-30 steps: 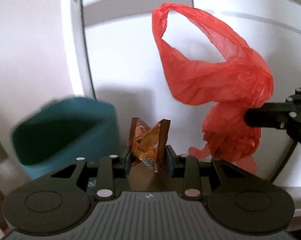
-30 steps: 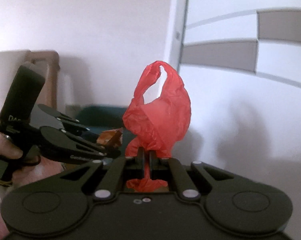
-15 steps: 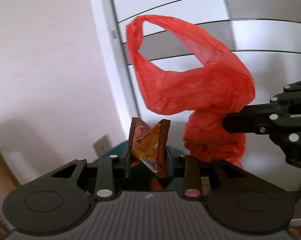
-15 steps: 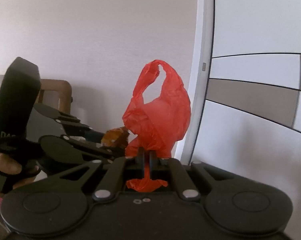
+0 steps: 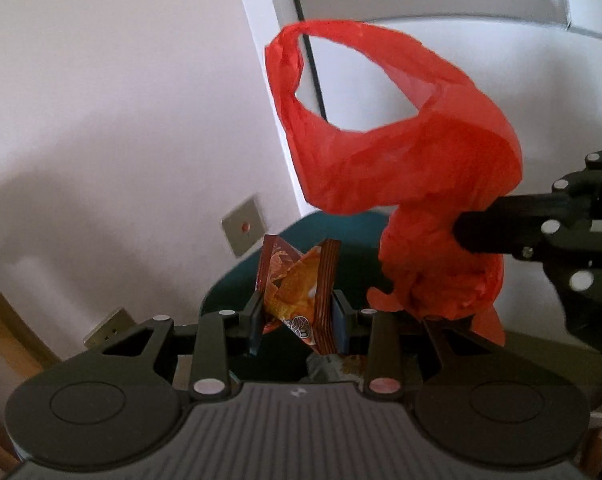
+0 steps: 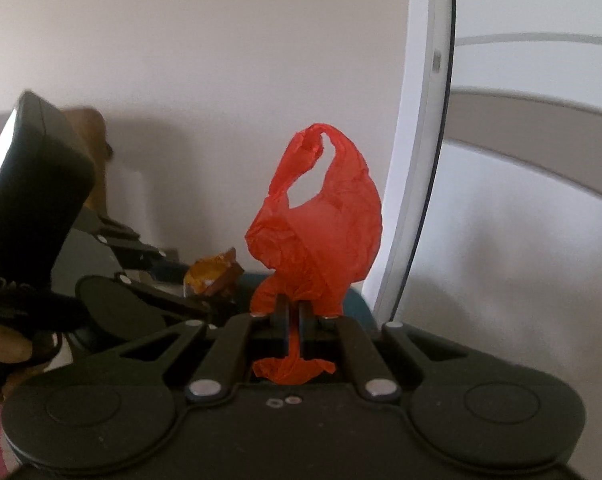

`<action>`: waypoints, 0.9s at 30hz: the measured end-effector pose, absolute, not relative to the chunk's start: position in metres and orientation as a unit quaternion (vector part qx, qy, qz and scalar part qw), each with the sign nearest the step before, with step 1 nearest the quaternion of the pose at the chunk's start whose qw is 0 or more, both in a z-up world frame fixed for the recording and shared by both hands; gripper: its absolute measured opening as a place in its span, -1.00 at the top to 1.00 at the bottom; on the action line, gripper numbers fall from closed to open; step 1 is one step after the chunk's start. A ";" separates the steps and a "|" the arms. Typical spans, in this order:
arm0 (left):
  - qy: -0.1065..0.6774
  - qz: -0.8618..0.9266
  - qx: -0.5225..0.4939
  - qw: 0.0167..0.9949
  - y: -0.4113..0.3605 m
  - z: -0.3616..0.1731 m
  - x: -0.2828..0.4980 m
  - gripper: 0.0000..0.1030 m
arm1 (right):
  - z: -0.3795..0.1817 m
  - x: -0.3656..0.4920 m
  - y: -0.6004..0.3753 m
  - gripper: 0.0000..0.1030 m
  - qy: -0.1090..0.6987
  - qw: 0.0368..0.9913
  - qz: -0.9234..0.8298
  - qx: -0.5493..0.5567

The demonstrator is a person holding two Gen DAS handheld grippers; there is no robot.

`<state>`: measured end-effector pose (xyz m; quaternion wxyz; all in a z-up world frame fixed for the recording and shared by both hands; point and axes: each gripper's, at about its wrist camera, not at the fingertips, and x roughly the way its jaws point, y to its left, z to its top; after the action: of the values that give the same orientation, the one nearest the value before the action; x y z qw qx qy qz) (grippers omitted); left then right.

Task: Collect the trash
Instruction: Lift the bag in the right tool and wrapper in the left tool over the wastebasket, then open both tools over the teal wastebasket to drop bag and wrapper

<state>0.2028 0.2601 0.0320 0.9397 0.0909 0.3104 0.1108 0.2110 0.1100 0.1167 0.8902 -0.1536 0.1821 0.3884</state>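
Both tongs clamped | left [image 5: 297, 316]: wrapper [image 5: 297, 292] | right [image 6: 295, 316]: red bag [image 6: 321, 236] | teal bin [image 5: 341, 236] mostly hidden

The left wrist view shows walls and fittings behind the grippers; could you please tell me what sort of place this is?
Probably a room in a home: a plain white wall with a grey square wall switch plate, a white door frame, and a dark teal plastic bin below.

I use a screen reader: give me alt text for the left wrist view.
The left gripper clamps a crumpled orange snack wrapper above a teal bin. At right, the right gripper holds a red plastic bag, before a white wall.
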 end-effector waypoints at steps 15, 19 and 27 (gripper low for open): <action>0.391 0.077 0.140 0.907 0.259 -0.006 0.246 0.36 | 0.084 0.284 0.152 0.94 0.284 0.863 0.379 -0.174; 0.406 0.067 0.141 0.900 0.257 -0.012 0.255 0.34 | 0.080 0.292 0.156 0.91 0.293 0.861 0.376 -0.180; 0.417 0.065 0.135 0.896 0.254 -0.027 0.263 0.29 | 0.083 0.310 0.167 0.71 0.300 0.858 0.374 -0.183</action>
<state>0.2630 0.2541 -0.0275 0.8962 0.1354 0.4175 0.0654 0.3099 0.1670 0.0827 0.8581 -0.1834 0.2997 0.3744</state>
